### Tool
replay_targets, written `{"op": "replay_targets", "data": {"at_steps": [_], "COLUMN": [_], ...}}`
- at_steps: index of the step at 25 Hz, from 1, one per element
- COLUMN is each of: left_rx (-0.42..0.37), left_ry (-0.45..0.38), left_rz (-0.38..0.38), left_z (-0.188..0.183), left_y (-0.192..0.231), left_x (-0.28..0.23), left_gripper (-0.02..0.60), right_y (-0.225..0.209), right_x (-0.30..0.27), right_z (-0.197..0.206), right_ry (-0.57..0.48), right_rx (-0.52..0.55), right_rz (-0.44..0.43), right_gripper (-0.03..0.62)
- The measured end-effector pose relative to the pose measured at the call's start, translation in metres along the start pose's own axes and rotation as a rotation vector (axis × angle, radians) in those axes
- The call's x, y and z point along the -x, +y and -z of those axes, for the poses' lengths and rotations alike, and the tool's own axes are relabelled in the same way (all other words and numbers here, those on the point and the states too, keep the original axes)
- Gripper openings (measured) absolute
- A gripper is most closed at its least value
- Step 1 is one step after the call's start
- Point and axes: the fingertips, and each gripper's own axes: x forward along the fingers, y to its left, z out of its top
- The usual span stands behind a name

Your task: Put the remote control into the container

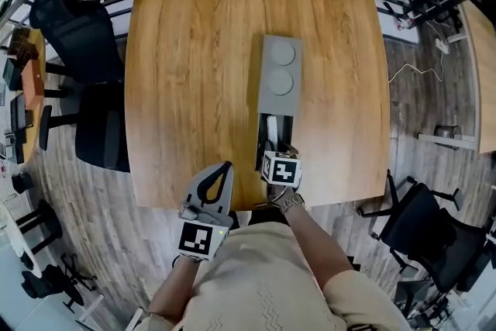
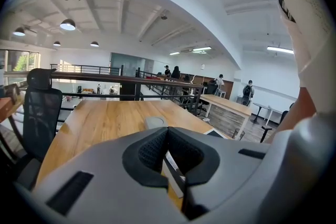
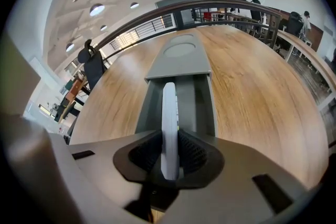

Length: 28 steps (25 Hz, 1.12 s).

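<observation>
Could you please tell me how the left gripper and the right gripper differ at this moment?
The right gripper is clamped on the slim white remote control, held on edge; the left gripper holds nothing, its jaws together. The right gripper hangs over the open end of the grey rectangular container; the left gripper is at the near edge of the wooden table. Both carry a marker cube.

container's (image 3: pixel 148 105) near half uncovered, lid (image 1: pixel 280 77) over far half, tabletop (image 1: pixel 186 81) free either side
</observation>
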Motion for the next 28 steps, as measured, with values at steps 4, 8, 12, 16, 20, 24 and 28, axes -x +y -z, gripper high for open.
{"op": "replay_targets", "data": {"at_steps": [4,8,12,16,20,24,28], "left_rx": [-0.010,-0.038,-0.049,-0.038,-0.031,-0.050,-0.083], "left_ry": [0.039,0.078,0.060,0.039,0.035,0.033,-0.004], "left_rz": [-0.023,-0.018,-0.014,-0.003,0.006,0.033,0.094], "left_z": [0.012,0.020,0.022,0.024,0.030,0.031,0.017], "left_y": [0.003,0.010,0.015,0.019,0.031,0.049,0.058], "left_x": [0.005,0.013,0.026,0.043,0.062,0.080,0.086], "left_gripper": [0.009,0.008,0.008,0.008,0.008,0.009,0.008], "right_y": [0.002,0.009,0.016,0.019,0.032,0.058,0.089], "right_x": [-0.001,0.007,0.022,0.052,0.087,0.135,0.186], "right_z": [0.002,-0.001,-0.007,-0.023,-0.036,-0.036,-0.033], "right_ry": [0.014,-0.027,-0.102,-0.225,-0.359,-0.475,-0.586], "right_rx": [0.037,0.068,0.080,0.048,0.032,0.025,0.009], "right_rz": [-0.037,-0.050,-0.036,0.020,0.043,0.045,0.020], "right_gripper": [0.106,0.116,0.124,0.124,0.123,0.063,0.018]}}
